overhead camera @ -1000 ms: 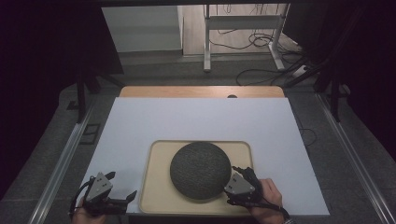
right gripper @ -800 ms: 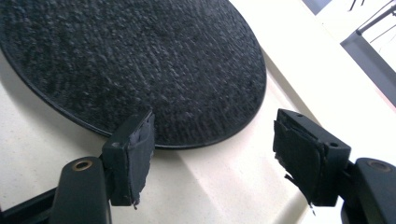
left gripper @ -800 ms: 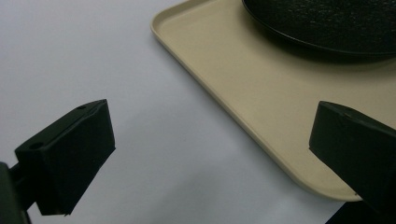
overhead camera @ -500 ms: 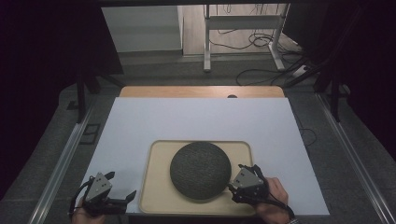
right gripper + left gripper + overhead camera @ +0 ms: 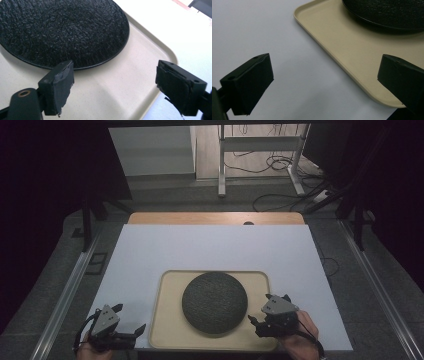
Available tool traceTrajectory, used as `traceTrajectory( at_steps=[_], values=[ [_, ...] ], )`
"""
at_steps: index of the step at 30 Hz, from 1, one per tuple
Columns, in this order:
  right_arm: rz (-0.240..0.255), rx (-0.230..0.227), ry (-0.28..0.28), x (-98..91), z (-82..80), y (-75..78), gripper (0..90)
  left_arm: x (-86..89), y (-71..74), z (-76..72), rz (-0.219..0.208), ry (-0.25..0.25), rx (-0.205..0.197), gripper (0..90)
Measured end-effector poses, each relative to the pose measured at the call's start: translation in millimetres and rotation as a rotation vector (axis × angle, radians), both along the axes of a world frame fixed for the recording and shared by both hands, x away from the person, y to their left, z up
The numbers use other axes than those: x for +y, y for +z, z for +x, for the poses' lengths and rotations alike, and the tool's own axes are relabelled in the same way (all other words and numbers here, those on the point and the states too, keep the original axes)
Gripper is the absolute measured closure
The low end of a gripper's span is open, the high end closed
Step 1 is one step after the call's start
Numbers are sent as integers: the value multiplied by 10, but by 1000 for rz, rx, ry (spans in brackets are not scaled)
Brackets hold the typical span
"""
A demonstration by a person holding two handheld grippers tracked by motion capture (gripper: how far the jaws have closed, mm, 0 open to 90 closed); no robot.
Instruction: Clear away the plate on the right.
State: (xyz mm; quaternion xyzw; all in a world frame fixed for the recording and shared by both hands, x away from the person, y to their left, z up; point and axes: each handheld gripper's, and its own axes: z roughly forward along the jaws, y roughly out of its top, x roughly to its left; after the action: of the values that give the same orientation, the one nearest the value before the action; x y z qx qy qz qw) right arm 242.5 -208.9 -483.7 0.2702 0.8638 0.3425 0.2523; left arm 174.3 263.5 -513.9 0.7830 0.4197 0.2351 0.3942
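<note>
A dark, rough-textured round dish (image 5: 214,302) lies dome-side up on a beige tray (image 5: 170,320) near the table's front edge. My right gripper (image 5: 258,312) hovers open over the tray's right part, just right of the dish. In the right gripper view its gripper (image 5: 113,85) straddles bare tray (image 5: 142,52), the left jaw by the dish (image 5: 62,30) rim. My left gripper (image 5: 130,318) is open over the white sheet, left of the tray. In the left gripper view its gripper (image 5: 324,82) spans the tray (image 5: 347,42) corner, with the dish (image 5: 387,12) beyond.
A white sheet (image 5: 200,250) covers most of the table, with a wooden strip (image 5: 215,218) showing at the back. Metal rails (image 5: 70,290) run along both sides. Cables (image 5: 280,200) and a frame stand on the floor behind. A hand (image 5: 300,340) holds the right gripper.
The right gripper has drifted a little to the right, away from the dish toward the tray's right rim. The left gripper, tray and dish have stayed put.
</note>
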Motion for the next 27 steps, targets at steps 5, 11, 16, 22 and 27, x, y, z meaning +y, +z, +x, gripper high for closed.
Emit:
traceTrajectory(
  at_steps=[5, 11, 16, 22, 27],
  values=[
    [11, 6, -18, -53, -5, 3, 99, 1, 0, 1, 0, 0, 1, 0],
    [28, 11, -42, -134, -9, 5, 54, 7, 0, 2, -2, 2, 2, 0],
    [35, 12, -64, -187, -20, -2, 24, 13, 0, 1, -5, 4, 0, 0],
    [59, 15, -76, -269, -47, 4, 9, 13, 0, 1, -7, 4, 0, 0],
    [81, 20, -87, -335, -69, 9, 2, 17, 1, -3, -8, 4, 0, 0]
  ],
)
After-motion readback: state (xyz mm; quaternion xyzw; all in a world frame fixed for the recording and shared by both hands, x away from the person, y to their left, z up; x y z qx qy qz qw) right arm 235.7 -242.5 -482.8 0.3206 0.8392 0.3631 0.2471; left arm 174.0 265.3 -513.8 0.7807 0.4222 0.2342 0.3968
